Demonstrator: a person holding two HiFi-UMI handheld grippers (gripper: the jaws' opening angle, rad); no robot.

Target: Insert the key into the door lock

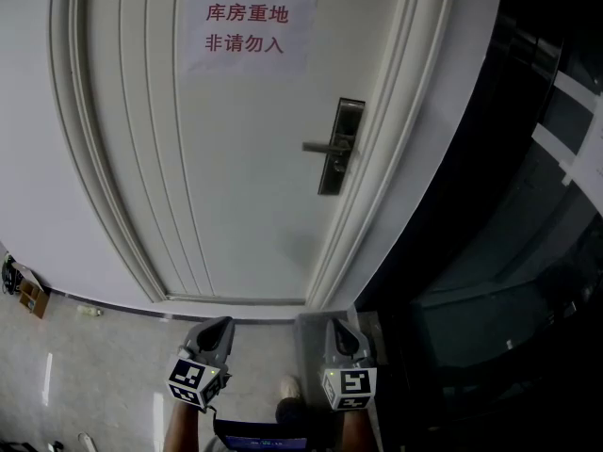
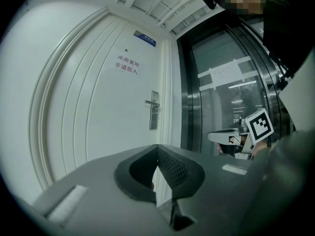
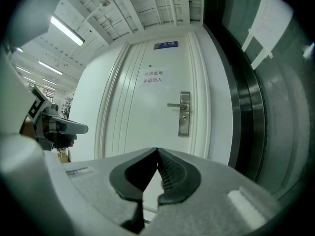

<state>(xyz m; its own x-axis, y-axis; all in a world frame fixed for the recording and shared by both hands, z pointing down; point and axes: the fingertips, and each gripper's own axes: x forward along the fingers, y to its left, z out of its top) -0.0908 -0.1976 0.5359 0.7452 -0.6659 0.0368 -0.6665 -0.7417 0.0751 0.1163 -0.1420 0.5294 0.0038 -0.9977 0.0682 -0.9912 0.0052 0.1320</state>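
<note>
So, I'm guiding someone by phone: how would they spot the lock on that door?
Find the large white panelled door bearing a paper notice with red characters. Lower down, near its right edge, sits a narrow upright metal lock plate. Unlike the plain white panels around it, it is dark metal with a lever handle pointing left.

Left gripper (image 1: 223, 322), right gripper (image 1: 336, 325), side by side, level, jaws together
</note>
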